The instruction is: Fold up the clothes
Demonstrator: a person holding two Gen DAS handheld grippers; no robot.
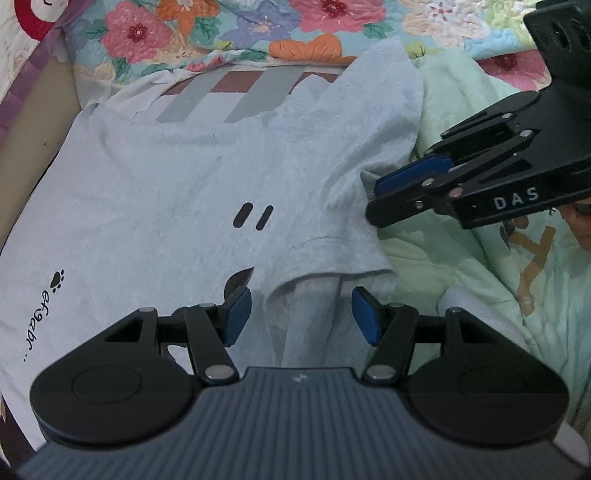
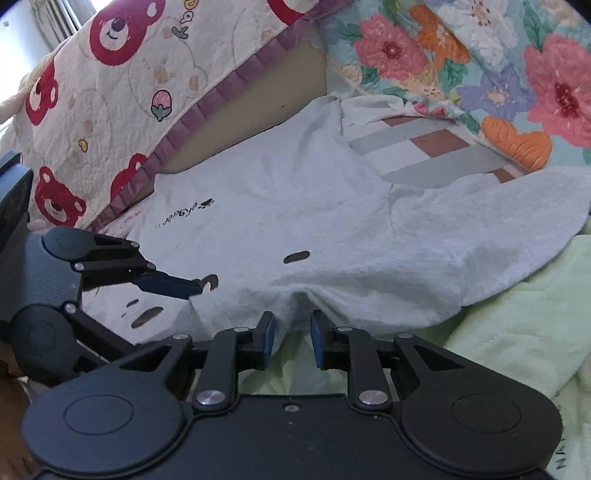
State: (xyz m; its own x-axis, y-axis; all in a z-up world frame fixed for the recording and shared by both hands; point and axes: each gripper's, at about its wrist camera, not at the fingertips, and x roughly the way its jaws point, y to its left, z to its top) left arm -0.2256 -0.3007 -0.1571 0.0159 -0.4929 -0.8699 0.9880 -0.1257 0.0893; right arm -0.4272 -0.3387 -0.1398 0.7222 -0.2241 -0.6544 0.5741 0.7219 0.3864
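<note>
The left wrist view looks steeply down, close over the shirt (image 1: 166, 177), with the right gripper (image 1: 373, 201) at its right edge. The right wrist view looks lower and flatter across the shirt's near edge, the left gripper (image 2: 199, 290) at its left. Both share the shirt, floral quilt (image 1: 221, 29) and bear pillow (image 2: 110, 74).

T-shirt (image 1: 166, 177) spread flat on the bed, its far edge meeting the floral quilt (image 1: 229, 29), which lies behind it. Bear-print pillow (image 2: 103, 110) along the shirt's left side in the right wrist view; green blanket (image 1: 461, 258) along its right side, partly under the sleeve (image 1: 332, 254). Left gripper (image 1: 301, 314) above the sleeve hem, jaws either side of it. Right gripper (image 2: 293, 341) at the shirt's near edge, jaws flanking a raised fold.
</note>
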